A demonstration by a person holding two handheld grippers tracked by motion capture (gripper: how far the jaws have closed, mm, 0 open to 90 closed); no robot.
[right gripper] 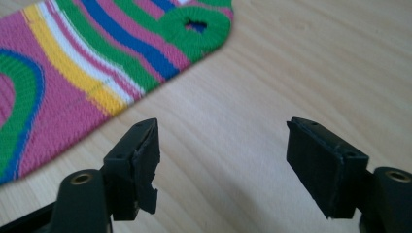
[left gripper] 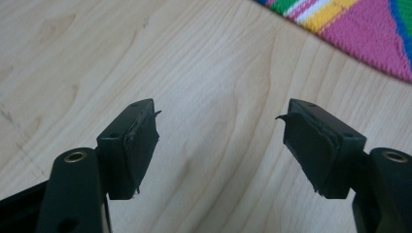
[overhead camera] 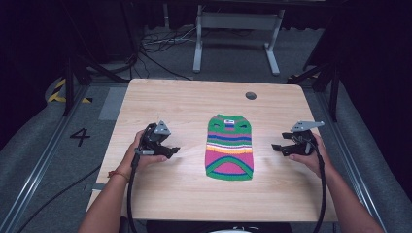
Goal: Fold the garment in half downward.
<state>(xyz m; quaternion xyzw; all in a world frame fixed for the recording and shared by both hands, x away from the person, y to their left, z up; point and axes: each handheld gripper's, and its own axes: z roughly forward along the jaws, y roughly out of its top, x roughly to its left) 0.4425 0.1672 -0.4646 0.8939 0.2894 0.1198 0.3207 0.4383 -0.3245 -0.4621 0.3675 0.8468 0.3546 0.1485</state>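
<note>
Light wood table [overhead camera: 160, 194] takes up most of the high view, grey floor around it, white desk frame [overhead camera: 238, 34] further back and loose cables [overhead camera: 160, 46] on the floor by it. Small dark round hole [overhead camera: 250, 95] near the table's far edge, right of centre.

Striped knit garment [overhead camera: 230, 147], looks like a small pet sweater, lies flat at the middle of the table, neck end toward the far side; bands of green, pink, blue, yellow, white. It sits between the two grippers, touching neither.

Left hand [overhead camera: 145, 154] holds the left gripper [overhead camera: 174, 150] low over the table, left of the sweater, jaws pointing toward it. In the left gripper view the jaws stand wide apart over bare wood, nothing between them, sweater edge at top right [left gripper: 359, 29].

Right hand [overhead camera: 311, 153] holds the right gripper [overhead camera: 277, 147] right of the sweater, pointing in at it. Right gripper view: jaws spread, empty, wood below, sweater [right gripper: 73, 82] ahead to the left with a green-ringed opening [right gripper: 197, 24] showing
</note>
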